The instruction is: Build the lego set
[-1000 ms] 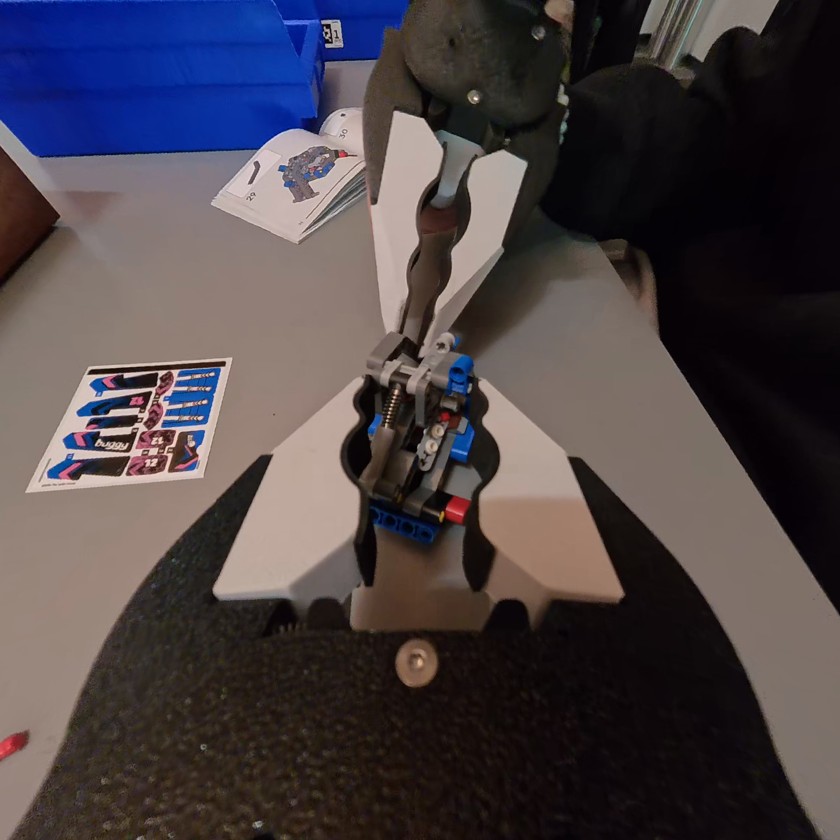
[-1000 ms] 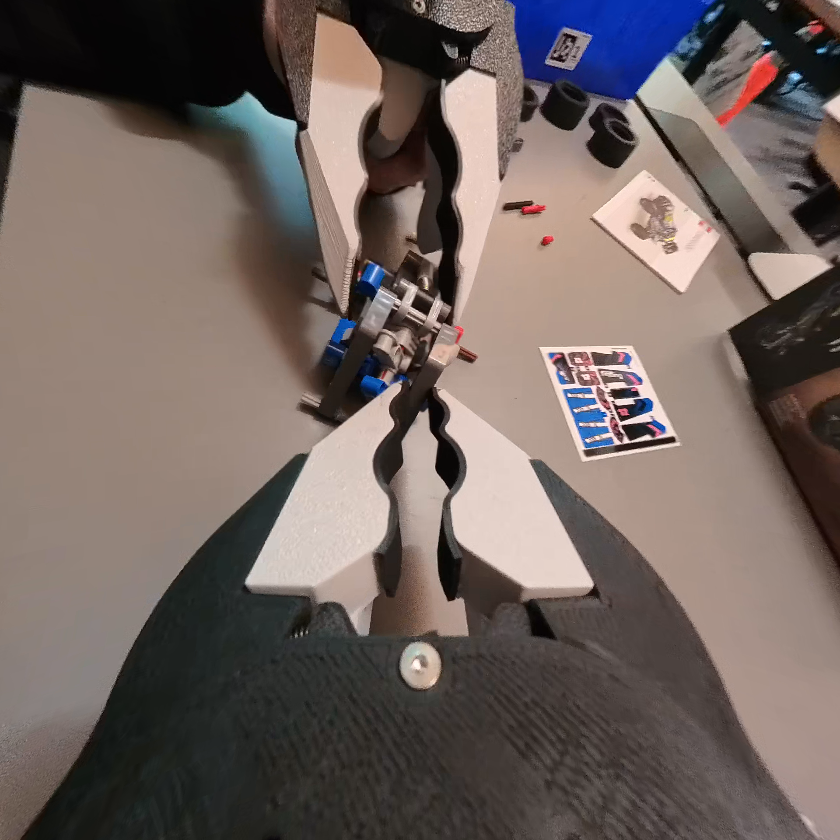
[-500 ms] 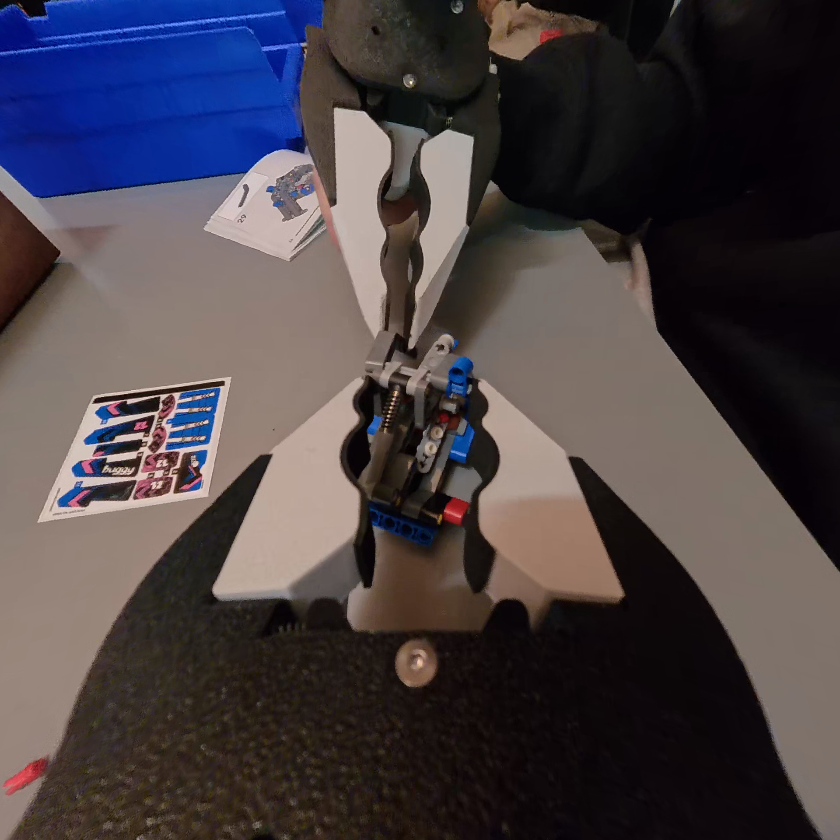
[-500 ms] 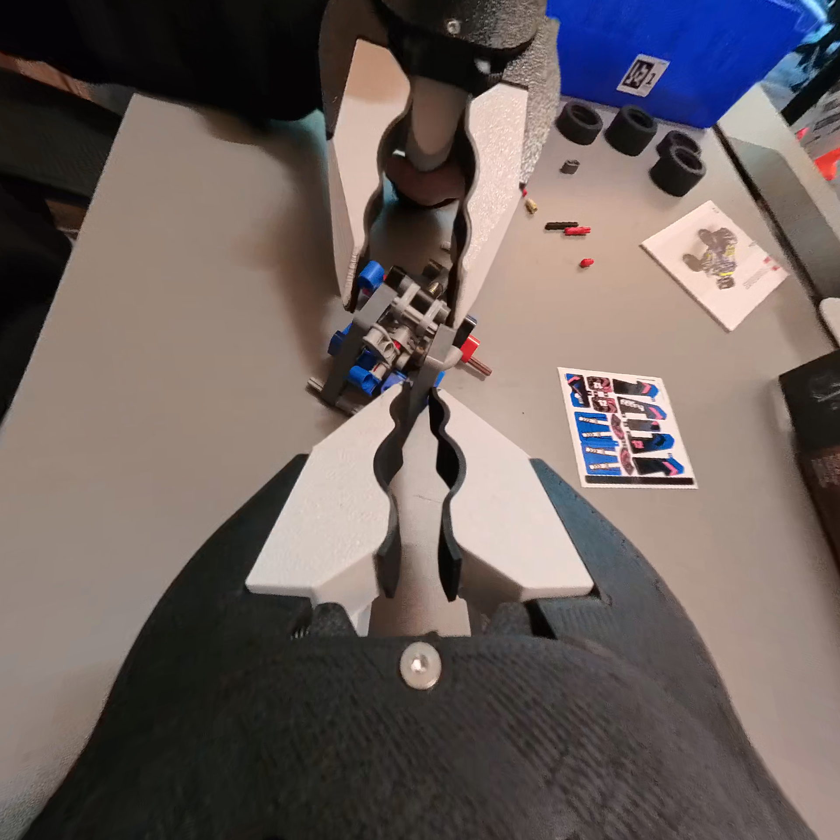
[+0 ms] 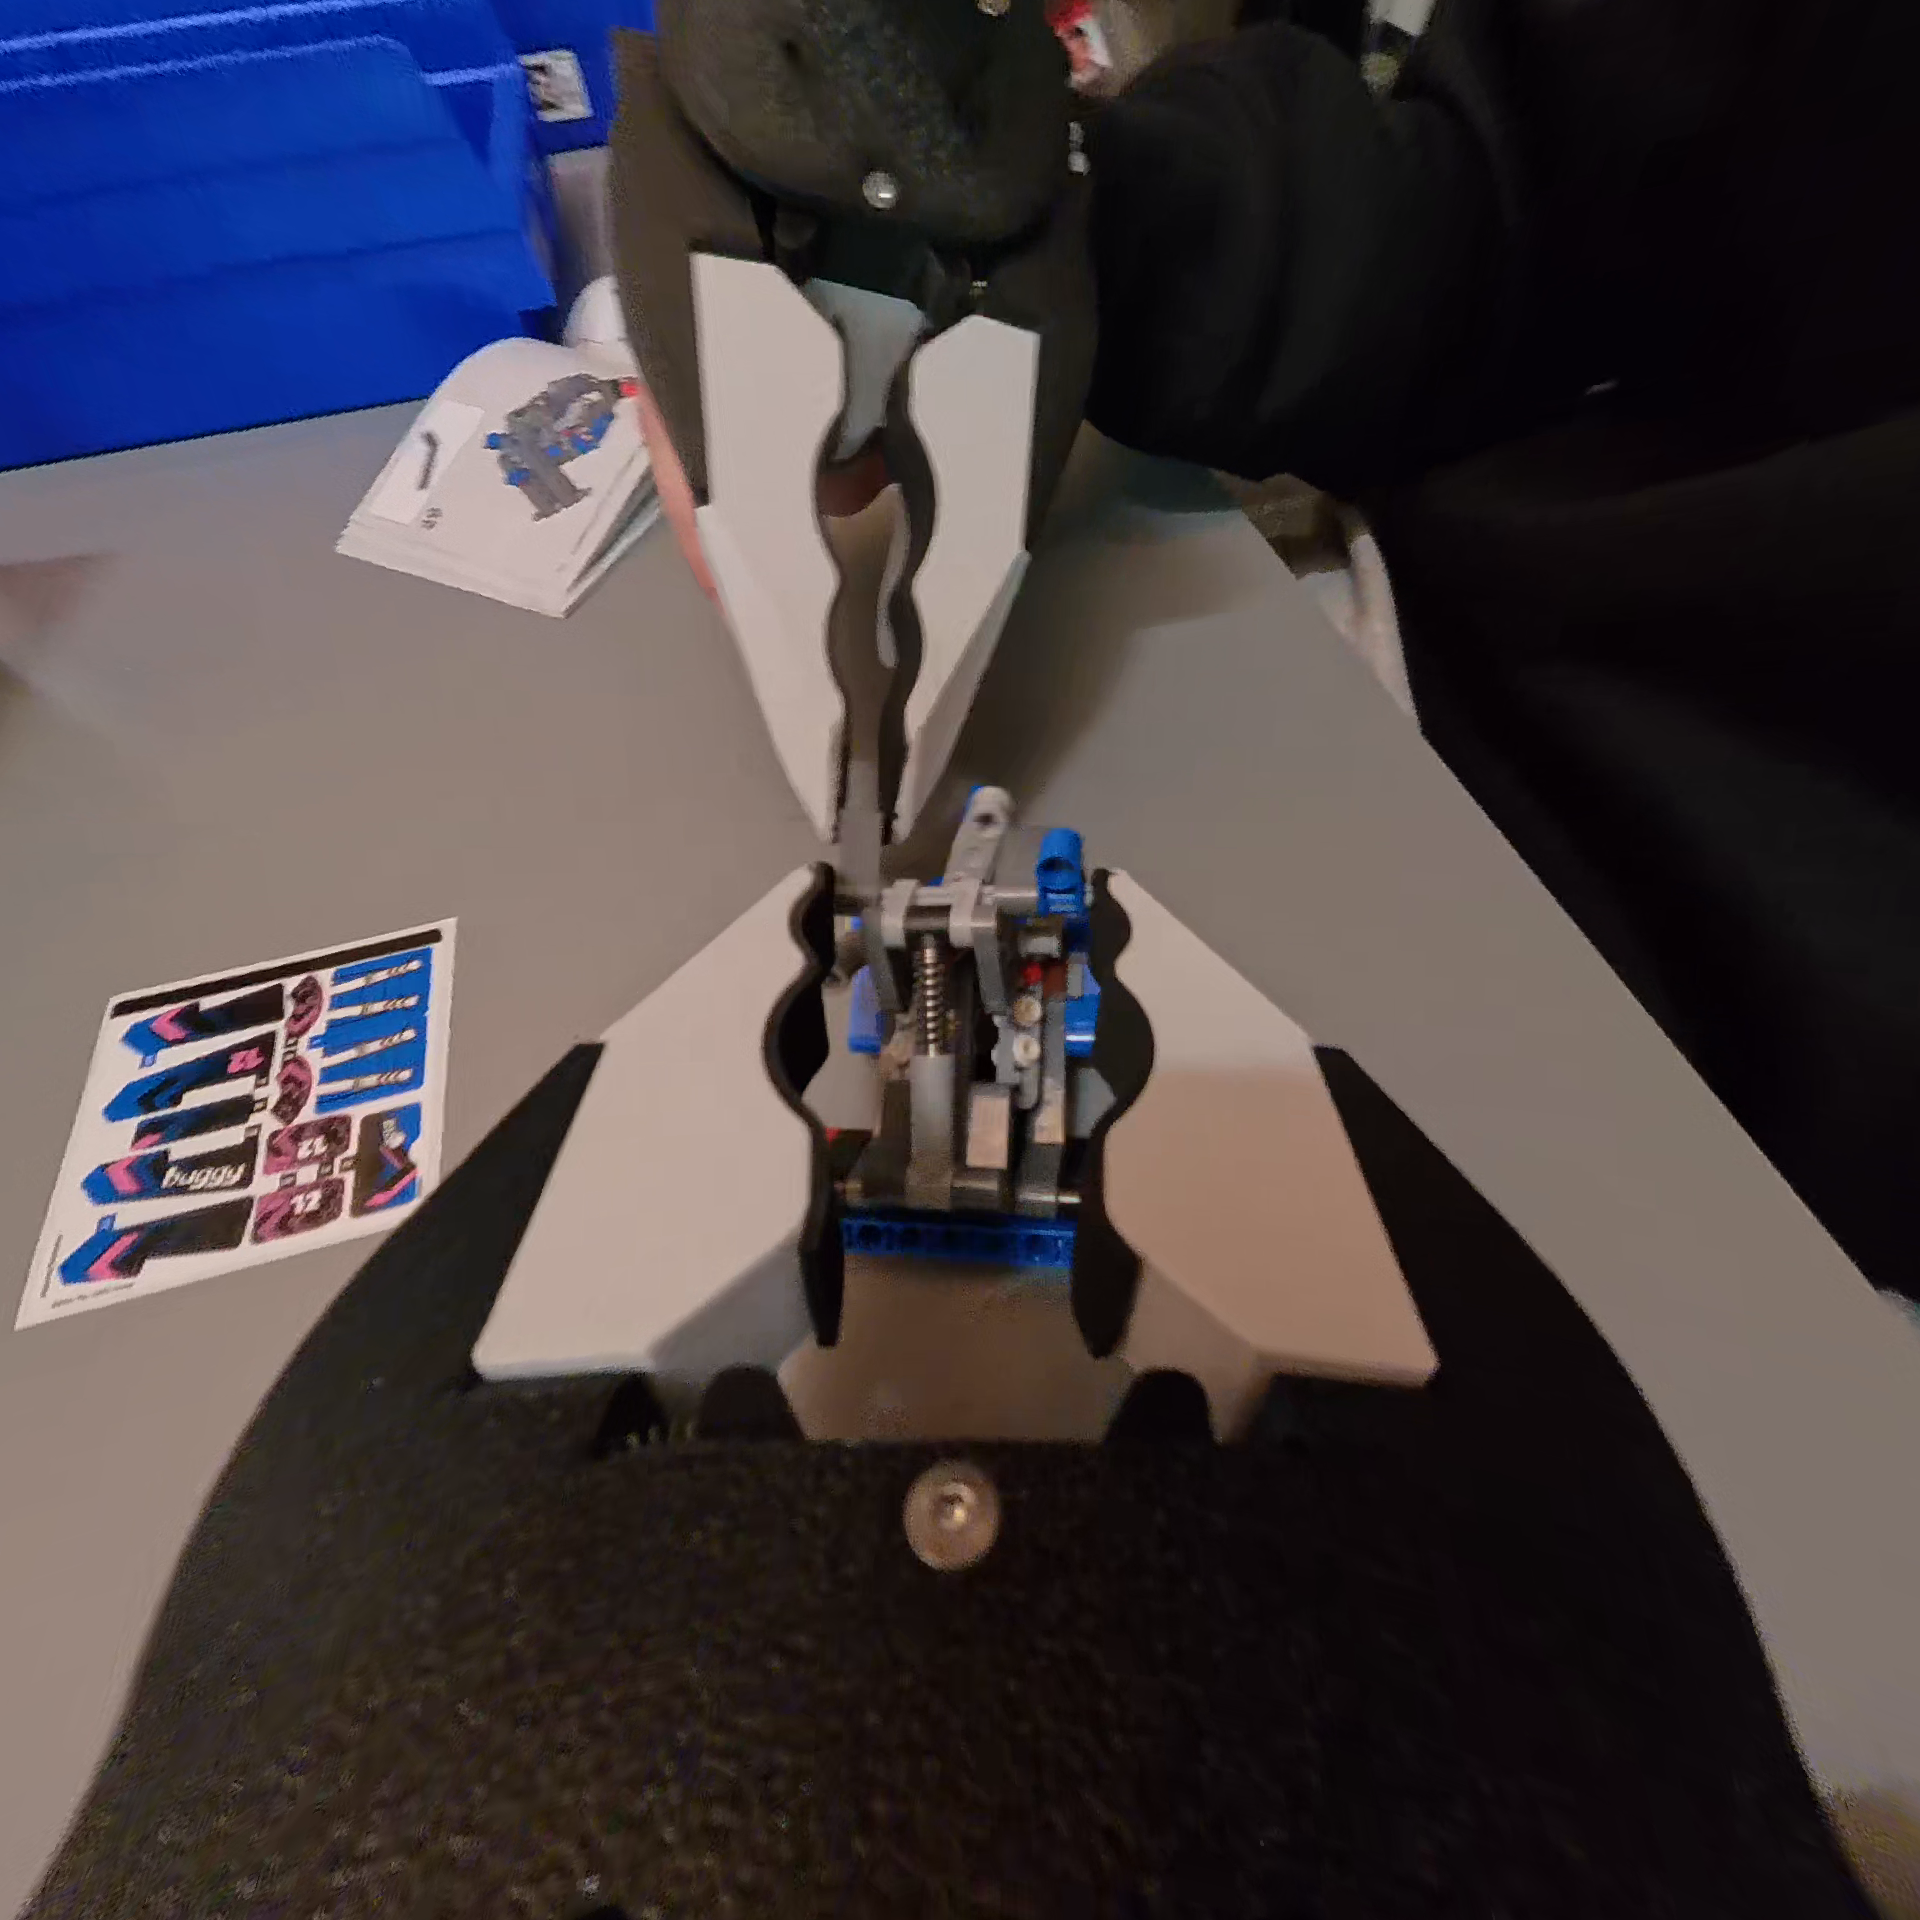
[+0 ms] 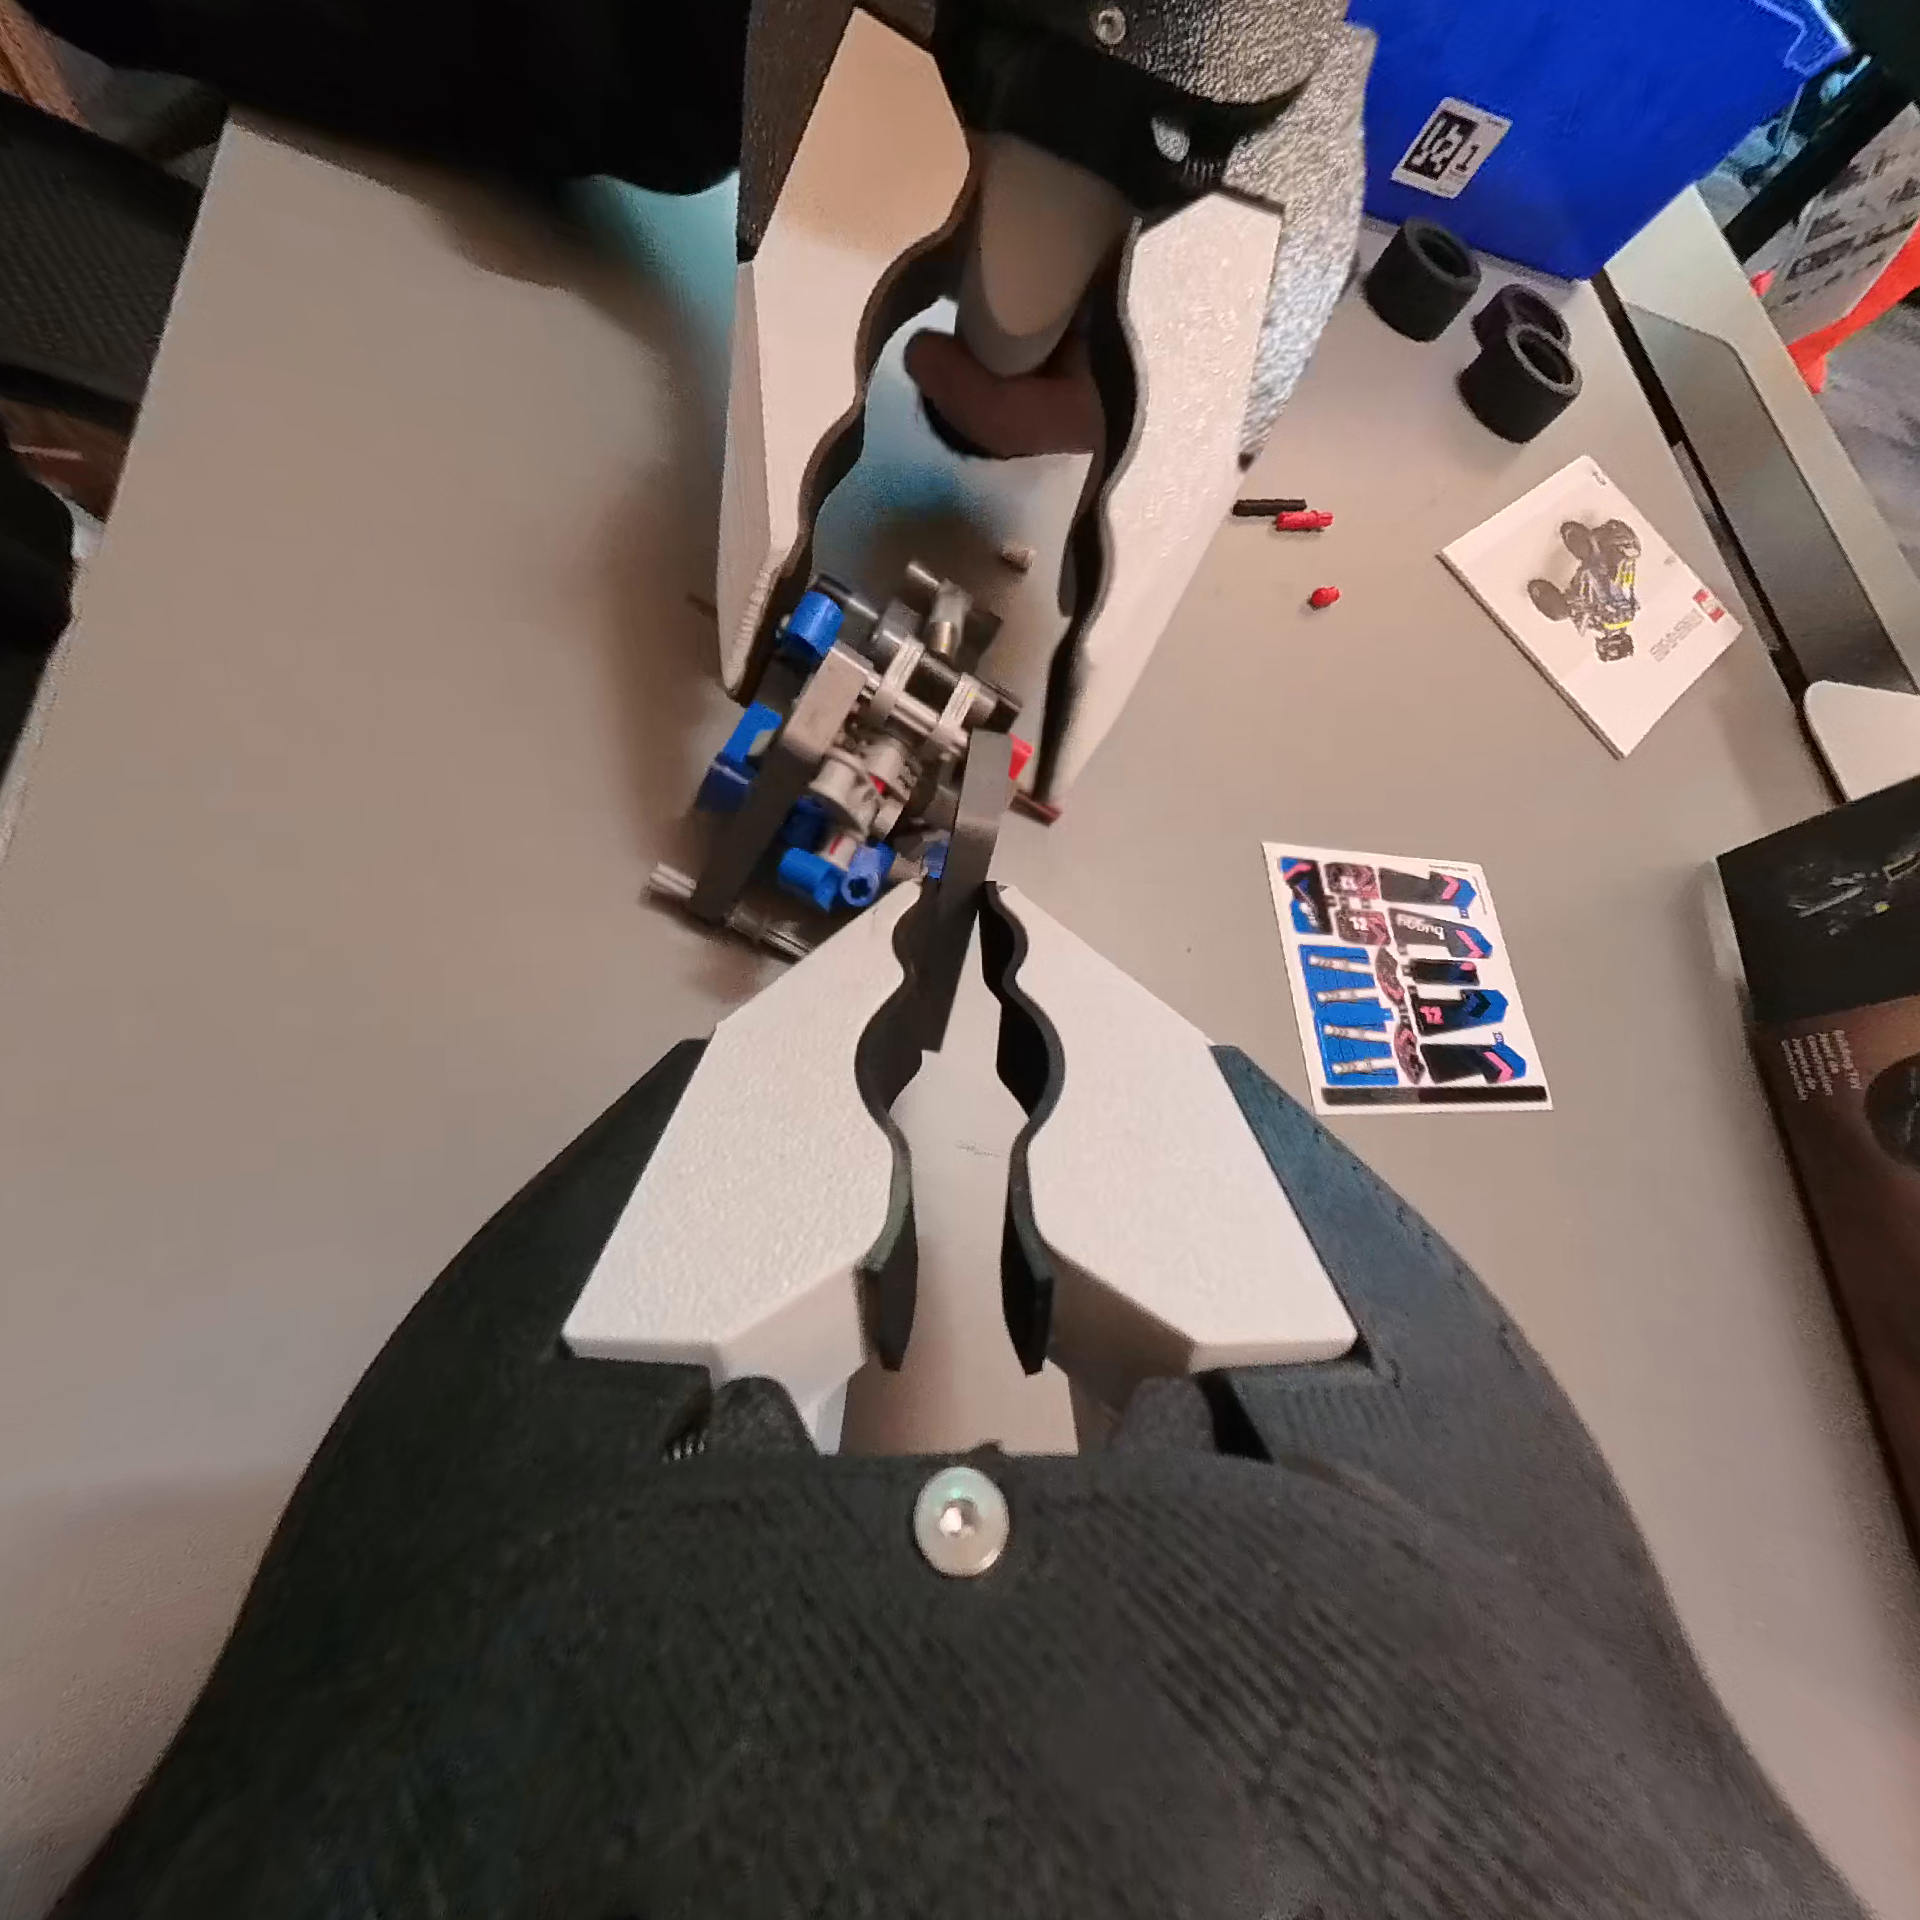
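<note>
Grey tabletop (image 5: 312,748) holds a half-built blue-and-grey lego chassis (image 5: 961,1049) — clamped between left gripper (image 5: 961,894) fingers; right gripper (image 6: 951,899) pinches its grey beam (image 6: 971,831). Black tyres (image 6: 1475,322), sticker sheet (image 6: 1403,977) remain — unused.

A blue bin (image 6: 1590,114) is sitting at the table's (image 6: 312,520) far edge; a dark box (image 6: 1839,997) is lying at the right.

I count two of my hand-held grippers, left (image 5: 961,904) and right (image 6: 951,899), one lego assembly (image 5: 961,1049), three black tyres (image 6: 1519,379), two booklets (image 5: 509,488), one sticker sheet (image 6: 1403,977).
</note>
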Demonstrator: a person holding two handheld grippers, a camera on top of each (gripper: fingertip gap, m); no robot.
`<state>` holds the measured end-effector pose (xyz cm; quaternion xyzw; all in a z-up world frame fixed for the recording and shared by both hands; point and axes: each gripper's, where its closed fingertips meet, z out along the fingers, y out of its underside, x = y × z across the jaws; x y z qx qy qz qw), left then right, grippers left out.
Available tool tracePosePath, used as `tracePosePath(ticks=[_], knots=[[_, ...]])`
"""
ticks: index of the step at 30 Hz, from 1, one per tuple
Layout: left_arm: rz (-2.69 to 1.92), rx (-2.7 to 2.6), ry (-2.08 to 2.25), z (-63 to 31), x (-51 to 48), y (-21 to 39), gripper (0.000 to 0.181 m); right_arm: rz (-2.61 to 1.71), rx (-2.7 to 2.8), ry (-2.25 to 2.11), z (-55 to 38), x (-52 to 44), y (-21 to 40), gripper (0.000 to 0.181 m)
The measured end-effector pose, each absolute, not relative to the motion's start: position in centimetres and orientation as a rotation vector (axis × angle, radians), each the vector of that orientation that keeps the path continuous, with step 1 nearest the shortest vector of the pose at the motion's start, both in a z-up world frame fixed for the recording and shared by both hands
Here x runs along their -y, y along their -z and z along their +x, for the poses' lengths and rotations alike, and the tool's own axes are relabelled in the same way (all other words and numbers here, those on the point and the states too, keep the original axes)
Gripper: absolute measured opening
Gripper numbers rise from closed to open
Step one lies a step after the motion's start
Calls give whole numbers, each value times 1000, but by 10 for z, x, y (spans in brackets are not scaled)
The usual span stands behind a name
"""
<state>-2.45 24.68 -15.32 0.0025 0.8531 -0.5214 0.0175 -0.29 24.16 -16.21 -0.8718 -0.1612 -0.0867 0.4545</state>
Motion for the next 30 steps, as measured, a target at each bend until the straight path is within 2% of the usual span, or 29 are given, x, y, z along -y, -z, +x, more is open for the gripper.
tracePosePath(ticks=[15,25,29,30], knots=[[-108,-2644,1672,-25,-248,157,47,-2124,174,40,-8,-246,168,5],[-65,-2619,1674,-28,-248,156,45,-2113,149,83,-7,-247,167,6],[-54,-2619,1676,-28,-247,156,45,-2046,108,61,-6,-253,159,17],[-50,-2617,1675,-28,-247,156,45,-2035,103,47,-7,-254,158,11]])
